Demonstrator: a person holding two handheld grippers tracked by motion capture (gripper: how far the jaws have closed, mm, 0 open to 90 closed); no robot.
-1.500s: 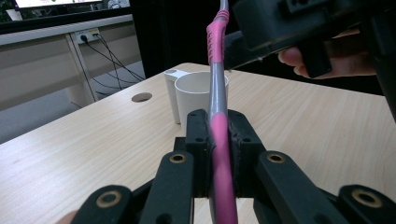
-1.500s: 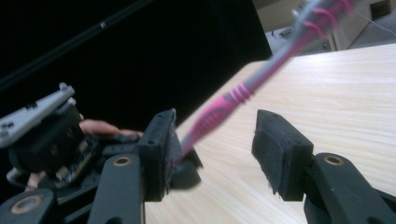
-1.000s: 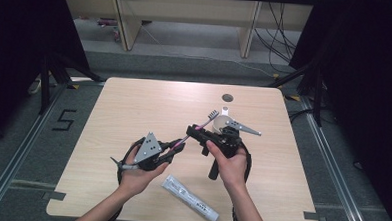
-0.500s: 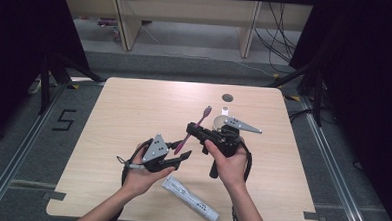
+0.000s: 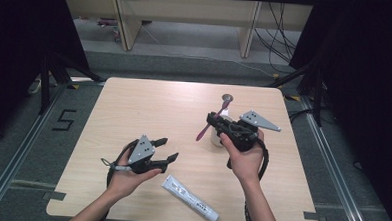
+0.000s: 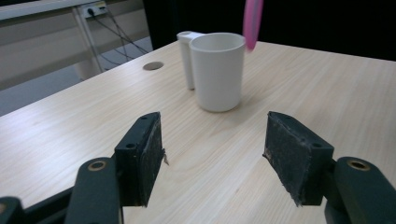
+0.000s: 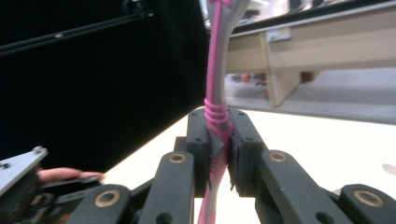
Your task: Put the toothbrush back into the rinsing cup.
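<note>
The right gripper pinches the pink toothbrush just above the white cup, at abt 2 o'clock on the table; the left gripper, jaws just opening w/ nothing between, rests at 7 o'clock; next move, I judge: lower the brush into the cup.

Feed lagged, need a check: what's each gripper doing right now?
Left gripper: open, jaws have just been opening, nothing between them.
Right gripper: closed on the pink toothbrush.
</note>
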